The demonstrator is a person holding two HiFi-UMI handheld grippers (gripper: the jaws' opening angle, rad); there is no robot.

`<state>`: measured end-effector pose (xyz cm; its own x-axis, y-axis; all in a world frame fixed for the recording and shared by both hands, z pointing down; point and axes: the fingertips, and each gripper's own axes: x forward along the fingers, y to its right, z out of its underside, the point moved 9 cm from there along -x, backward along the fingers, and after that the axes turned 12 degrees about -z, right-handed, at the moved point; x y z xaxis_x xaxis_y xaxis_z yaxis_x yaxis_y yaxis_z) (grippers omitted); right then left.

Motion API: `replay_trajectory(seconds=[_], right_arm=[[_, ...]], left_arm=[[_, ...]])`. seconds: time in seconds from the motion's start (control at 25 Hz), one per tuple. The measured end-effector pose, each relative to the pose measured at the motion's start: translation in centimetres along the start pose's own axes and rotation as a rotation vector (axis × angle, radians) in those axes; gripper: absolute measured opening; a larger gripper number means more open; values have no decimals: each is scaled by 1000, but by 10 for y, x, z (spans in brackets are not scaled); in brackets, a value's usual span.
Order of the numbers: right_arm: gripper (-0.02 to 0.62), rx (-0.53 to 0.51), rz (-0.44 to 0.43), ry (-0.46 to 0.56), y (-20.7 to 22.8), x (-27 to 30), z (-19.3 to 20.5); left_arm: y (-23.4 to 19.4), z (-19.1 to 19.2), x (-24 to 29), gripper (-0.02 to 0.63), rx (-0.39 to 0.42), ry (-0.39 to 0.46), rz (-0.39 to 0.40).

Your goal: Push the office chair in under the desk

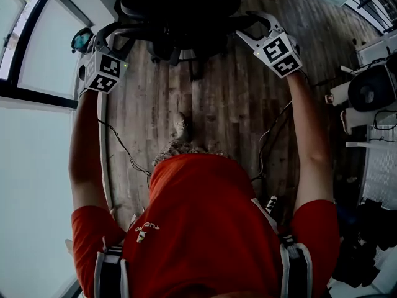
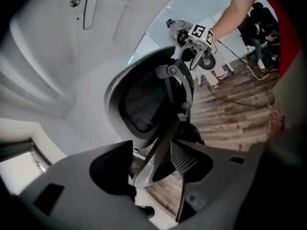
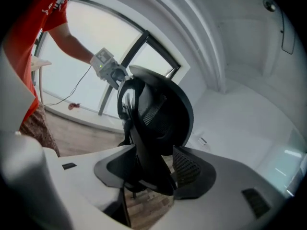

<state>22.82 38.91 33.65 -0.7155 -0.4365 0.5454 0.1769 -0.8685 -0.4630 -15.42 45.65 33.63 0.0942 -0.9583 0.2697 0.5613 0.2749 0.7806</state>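
The office chair (image 1: 180, 14) is black. It stands on the wooden floor (image 1: 217, 117), far from me and straight ahead. Both my arms reach out to it. My left gripper (image 1: 118, 36) is at the chair's left side. My right gripper (image 1: 251, 31) is at its right side. A window (image 1: 37, 48) is on the left. My red shirt (image 1: 198, 228) is near, at the bottom.

In the left gripper view my fingers (image 2: 108, 169) are loose and spread wide apart. A light grey bar (image 2: 156, 159) of the chair stands between them. There is a gap on each side of it, so they do not squeeze it.

In the right gripper view my fingers (image 3: 196, 169) are spread wide too. A dark bar (image 3: 144, 169) of the chair stands between them. They do not pinch it. I cannot tell if it brushes one finger.
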Motion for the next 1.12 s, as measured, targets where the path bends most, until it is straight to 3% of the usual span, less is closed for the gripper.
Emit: replay_trajectory(seconds=[0.36, 0.72, 0.92, 0.96, 1.0, 1.12], right_arm=[[264, -98, -130, -265, 26, 44, 28], [265, -168, -264, -422, 39, 91, 46], [260, -235, -317, -490, 40, 112, 58], [238, -258, -308, -490, 41, 113, 59], [150, -277, -295, -484, 42, 114, 59], [124, -304, -270, -460, 46, 115, 59]], left_arm=[[-5, 28, 50, 256, 163, -84, 128], [6, 43, 96, 255, 313, -133, 245], [14, 46, 116, 179, 360, -109, 298], [16, 45, 118, 159, 372, -97, 307], [17, 45, 121, 141, 385, -84, 308], [16, 46, 125, 124, 415, -45, 280]])
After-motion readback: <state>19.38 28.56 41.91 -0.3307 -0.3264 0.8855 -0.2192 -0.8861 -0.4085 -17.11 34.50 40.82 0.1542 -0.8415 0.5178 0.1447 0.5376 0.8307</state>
